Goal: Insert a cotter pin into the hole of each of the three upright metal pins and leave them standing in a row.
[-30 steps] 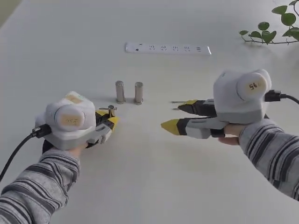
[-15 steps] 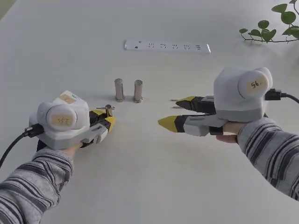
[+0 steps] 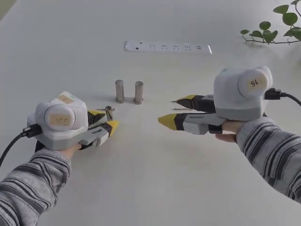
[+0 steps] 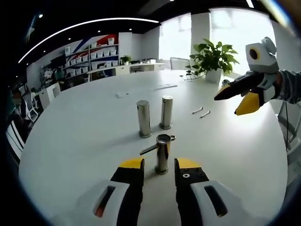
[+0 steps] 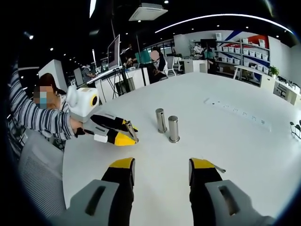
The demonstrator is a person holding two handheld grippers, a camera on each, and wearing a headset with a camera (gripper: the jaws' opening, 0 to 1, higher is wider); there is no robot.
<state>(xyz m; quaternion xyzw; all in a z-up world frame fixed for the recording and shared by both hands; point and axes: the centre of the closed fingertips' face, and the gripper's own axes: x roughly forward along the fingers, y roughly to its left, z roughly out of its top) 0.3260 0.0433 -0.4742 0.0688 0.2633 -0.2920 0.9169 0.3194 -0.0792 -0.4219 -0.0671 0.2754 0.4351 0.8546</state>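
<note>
Two bare metal pins stand side by side at mid-table. A third metal pin stands to their front left with a cotter pin through its head. My left gripper is open, and that pin stands just past its yellow tips. My right gripper hovers open and holds nothing. Loose cotter pins lie on the table beside its upper jaw. The right gripper view has the bare pins ahead of it and one loose cotter pin beside its right jaw.
A white power strip lies at the back of the white table. A leafy plant reaches in at the back right. Cables trail from both grippers. Office desks, chairs and a person sit beyond the table in the right gripper view.
My left gripper has drawn back a little from the pin with the cotter pin, which stays standing. My right gripper has drifted slightly left.
</note>
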